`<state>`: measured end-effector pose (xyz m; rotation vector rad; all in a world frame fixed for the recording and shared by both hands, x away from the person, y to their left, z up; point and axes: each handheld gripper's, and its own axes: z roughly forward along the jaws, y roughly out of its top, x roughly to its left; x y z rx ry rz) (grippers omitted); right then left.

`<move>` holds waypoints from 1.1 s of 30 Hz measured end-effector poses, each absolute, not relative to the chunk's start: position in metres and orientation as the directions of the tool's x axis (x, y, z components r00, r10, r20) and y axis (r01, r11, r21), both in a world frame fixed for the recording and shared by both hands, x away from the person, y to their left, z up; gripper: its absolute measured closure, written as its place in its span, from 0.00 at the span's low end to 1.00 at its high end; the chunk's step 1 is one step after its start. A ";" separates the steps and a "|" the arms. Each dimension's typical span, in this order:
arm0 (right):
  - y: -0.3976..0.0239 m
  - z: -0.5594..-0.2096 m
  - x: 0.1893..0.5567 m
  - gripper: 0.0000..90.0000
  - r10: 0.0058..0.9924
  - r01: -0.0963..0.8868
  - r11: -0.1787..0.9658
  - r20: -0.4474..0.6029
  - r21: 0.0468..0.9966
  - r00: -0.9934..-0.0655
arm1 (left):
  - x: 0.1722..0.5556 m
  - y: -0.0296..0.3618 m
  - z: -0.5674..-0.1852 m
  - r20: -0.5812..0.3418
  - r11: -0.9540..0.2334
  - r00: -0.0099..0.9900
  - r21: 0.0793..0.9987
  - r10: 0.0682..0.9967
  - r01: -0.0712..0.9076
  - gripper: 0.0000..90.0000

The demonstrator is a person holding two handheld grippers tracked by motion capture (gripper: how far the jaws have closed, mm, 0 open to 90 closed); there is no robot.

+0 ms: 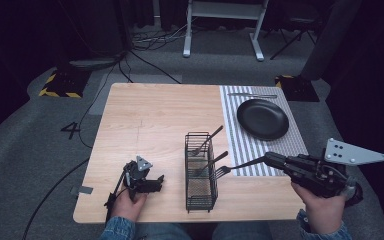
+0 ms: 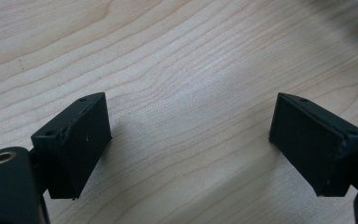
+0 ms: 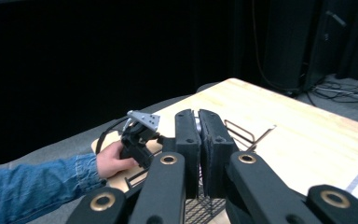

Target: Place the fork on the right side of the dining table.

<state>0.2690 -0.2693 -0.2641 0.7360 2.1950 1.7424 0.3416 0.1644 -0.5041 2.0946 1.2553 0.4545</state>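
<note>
My right gripper (image 1: 269, 159) is clamped on a fork's (image 1: 237, 166) handle, tines pointing level at the caddy (image 1: 200, 172), just right of its rim. My left gripper (image 1: 152, 181) rests agape and empty, left of the caddy.

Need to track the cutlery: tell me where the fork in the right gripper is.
In the high view, the fork is clamped by its handle in the right gripper, tines just right of the wire basket, over the striped placemat's near edge.

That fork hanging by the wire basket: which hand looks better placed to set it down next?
Probably the right: the right gripper already clamps the fork beside the basket. The left gripper rests open on the table.
</note>
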 end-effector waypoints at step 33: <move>-0.326 -0.261 0.300 0.97 0.677 0.276 0.086 0.147 0.957 -0.721 | 0.342 0.164 -0.504 -0.034 -0.331 0.481 0.683 0.876 0.652 0.14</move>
